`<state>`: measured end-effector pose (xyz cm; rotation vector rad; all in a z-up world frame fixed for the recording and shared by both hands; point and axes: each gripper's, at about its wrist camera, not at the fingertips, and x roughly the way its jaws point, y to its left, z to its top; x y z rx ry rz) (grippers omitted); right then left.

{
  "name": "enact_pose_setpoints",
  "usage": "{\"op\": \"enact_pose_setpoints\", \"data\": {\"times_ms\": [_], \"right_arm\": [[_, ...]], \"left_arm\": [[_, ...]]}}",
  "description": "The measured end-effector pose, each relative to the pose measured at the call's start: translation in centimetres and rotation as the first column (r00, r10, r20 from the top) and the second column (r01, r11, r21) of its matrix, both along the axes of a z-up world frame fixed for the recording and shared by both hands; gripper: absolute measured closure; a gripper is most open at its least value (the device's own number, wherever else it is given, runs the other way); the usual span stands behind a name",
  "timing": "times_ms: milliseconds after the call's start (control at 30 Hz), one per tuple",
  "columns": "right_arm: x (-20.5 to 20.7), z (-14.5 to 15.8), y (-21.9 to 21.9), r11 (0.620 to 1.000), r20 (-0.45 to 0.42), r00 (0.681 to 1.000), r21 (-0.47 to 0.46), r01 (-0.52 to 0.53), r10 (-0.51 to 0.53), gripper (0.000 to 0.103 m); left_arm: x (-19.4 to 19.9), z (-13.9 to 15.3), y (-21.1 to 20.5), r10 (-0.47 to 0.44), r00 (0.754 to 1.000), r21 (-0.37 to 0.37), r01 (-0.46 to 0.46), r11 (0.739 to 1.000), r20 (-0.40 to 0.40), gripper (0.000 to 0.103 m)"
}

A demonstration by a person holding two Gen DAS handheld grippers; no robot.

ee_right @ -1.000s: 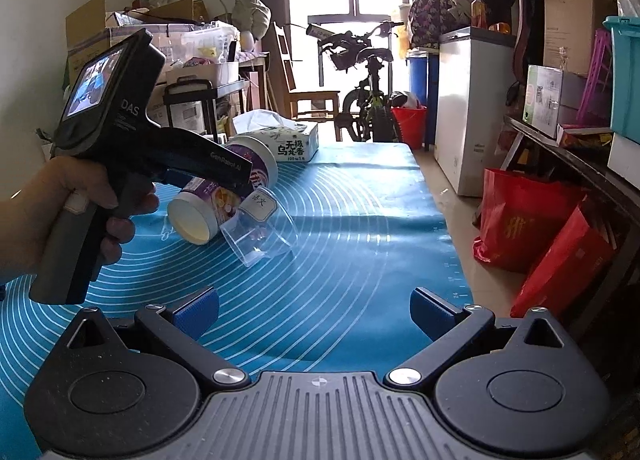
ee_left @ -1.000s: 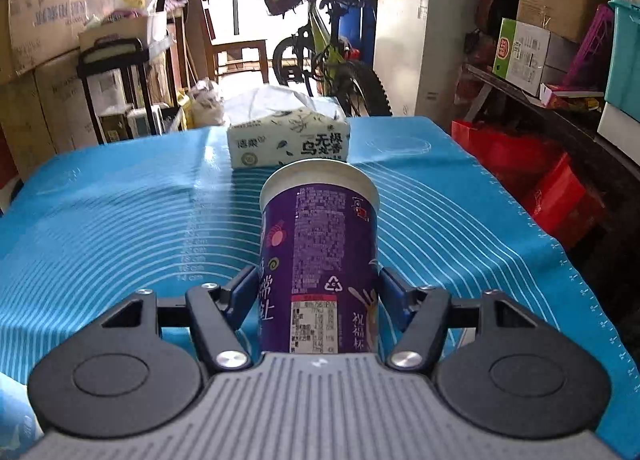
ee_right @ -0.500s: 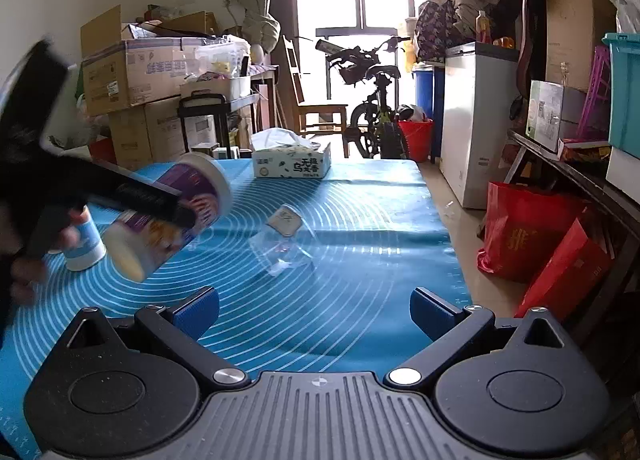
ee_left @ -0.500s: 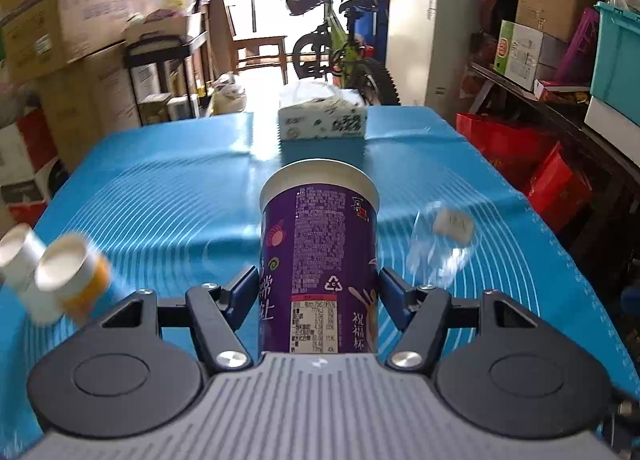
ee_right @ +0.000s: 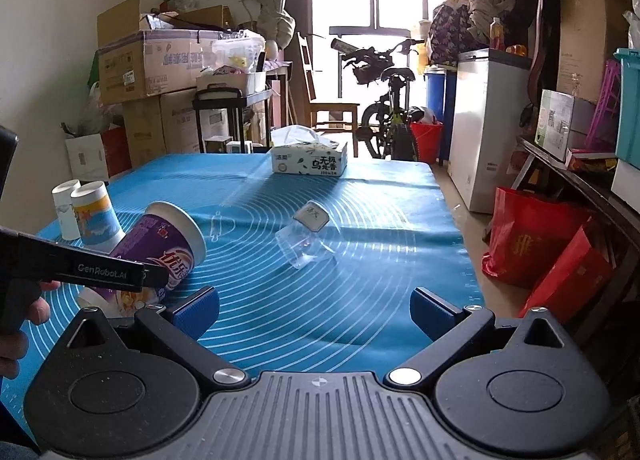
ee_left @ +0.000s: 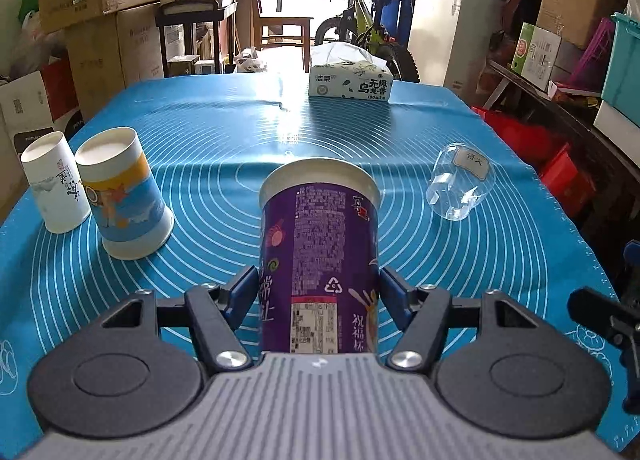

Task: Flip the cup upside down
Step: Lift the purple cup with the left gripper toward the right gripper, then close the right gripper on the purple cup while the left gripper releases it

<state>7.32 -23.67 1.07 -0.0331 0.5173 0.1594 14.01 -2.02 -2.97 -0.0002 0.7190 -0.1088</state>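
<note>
Purple paper cup [ee_left: 318, 256] with a white rim sits clamped between the left gripper's [ee_left: 318, 296] blue pads, tilted above the blue ringed mat [ee_left: 224, 148]. Two upturned paper cups [ee_left: 120, 196] stand left; a clear plastic cup [ee_left: 460, 184] lies right. The right gripper [ee_right: 314, 312] gapes, holding nothing. The purple cup's base is hidden.

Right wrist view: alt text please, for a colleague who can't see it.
The left gripper holds a purple cup tilted over a blue mat. The open right gripper is empty; a clear cup lies ahead.
</note>
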Motion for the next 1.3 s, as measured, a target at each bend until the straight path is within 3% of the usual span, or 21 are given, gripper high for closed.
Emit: {"op": "enact_pose_setpoints", "data": {"times_ms": [100, 200, 467, 600, 833, 1067, 1133, 1200, 1300], "right_arm": [[0.1, 0.0, 0.2, 1.0, -0.002, 1.0, -0.001, -0.004, 0.004, 0.0], [0.1, -0.1, 0.3, 1.0, -0.006, 1.0, -0.001, -0.003, 0.003, 0.0], [0.0, 0.0, 0.3, 1.0, -0.008, 1.0, -0.006, -0.01, 0.01, 0.0], [0.0, -0.1, 0.2, 1.0, -0.008, 1.0, -0.002, -0.006, 0.006, 0.0], [0.1, 0.2, 0.3, 1.0, -0.007, 1.0, -0.012, -0.021, 0.021, 0.0], [0.6, 2.4, 2.2, 0.981, 0.044, 0.994, -0.168, -0.094, 0.103, 0.0], [0.8, 3.1, 3.6, 0.953, 0.054, 0.985, -0.264, -0.147, 0.167, 0.0], [0.9, 3.5, 5.4, 0.9, 0.069, 0.969, -0.39, -0.194, 0.239, 0.0], [1.4, 3.7, 8.6, 0.745, 0.053, 0.935, -0.621, -0.244, 0.35, 0.0]], "left_arm": [[-0.2, -0.1, 0.2, -0.011, 1.0, 0.005, 0.011, 1.0, 0.007, 0.034], [-0.4, -0.1, 0.3, -0.008, 1.0, 0.02, 0.008, 1.0, 0.026, 0.024], [-0.5, -0.2, 0.1, -0.025, 0.999, 0.031, 0.024, 0.999, 0.025, 0.023], [-0.6, -0.1, 0.0, -0.021, 0.999, 0.046, 0.019, 0.999, 0.038, 0.015], [-0.7, 0.5, 0.5, 0.002, 0.999, 0.037, -0.003, 0.999, 0.04, 0.012], [-2.7, 2.2, 1.8, 0.015, 0.996, 0.047, -0.019, 0.999, 0.092, 0.009], [-3.5, 2.7, 2.8, 0.023, 0.995, 0.026, -0.026, 0.999, 0.094, 0.009], [-4.2, 3.1, 3.7, 0.034, 0.994, 0.027, -0.037, 0.999, 0.101, 0.009], [-5.0, 3.5, 5.0, 0.067, 0.991, 0.046, -0.073, 0.996, 0.12, 0.009]]}}
